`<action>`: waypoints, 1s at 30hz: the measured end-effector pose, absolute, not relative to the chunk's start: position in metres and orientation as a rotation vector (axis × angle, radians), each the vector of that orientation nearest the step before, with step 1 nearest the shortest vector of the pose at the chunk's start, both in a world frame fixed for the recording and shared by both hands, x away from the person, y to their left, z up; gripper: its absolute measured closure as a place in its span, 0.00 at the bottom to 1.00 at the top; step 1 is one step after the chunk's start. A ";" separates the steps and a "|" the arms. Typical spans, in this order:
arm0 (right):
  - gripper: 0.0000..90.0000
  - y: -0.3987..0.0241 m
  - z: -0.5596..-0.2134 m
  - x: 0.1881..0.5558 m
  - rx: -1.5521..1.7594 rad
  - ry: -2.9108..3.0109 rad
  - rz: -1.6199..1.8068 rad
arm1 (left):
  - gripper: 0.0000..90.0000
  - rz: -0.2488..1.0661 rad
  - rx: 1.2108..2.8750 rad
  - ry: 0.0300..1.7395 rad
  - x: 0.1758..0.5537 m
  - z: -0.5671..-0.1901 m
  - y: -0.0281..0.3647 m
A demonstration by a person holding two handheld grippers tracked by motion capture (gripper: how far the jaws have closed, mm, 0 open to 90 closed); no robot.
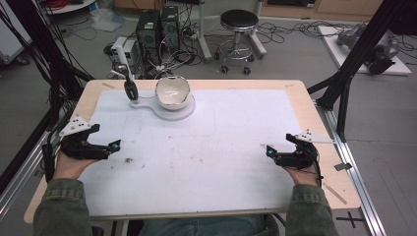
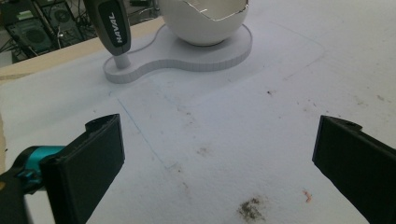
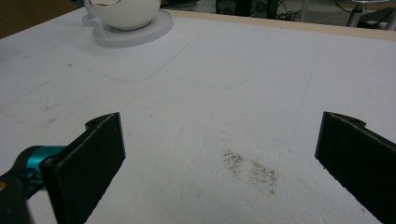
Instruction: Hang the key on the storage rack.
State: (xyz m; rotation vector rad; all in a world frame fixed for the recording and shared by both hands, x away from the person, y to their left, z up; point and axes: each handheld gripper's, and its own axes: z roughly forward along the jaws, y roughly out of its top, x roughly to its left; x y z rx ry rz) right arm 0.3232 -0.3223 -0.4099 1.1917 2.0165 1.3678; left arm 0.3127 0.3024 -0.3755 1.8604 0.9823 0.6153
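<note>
White foam mat (image 1: 236, 142) stained; jagged glossy eggshell bowl (image 1: 172, 92); both hand-held grippers wide open, empty.

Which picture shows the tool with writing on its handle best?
The left gripper view: the tool stands close, upright in the white stand, its handle lettering readable. The high view shows it small and far. The right gripper view doesn't make it out.

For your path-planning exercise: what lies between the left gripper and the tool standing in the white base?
In the left gripper view, only bare white mat with faint smudges lies between the left gripper and the tool.
</note>
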 end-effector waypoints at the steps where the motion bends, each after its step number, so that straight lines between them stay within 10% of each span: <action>1: 0.01 -0.322 -0.410 0.323 1.192 2.017 1.368 | 0.03 0.615 1.860 0.982 0.313 -0.376 0.302; 30: 0.00 -0.317 -0.417 0.322 1.189 2.073 1.311 | 0.03 0.554 1.801 1.064 0.289 -0.417 0.314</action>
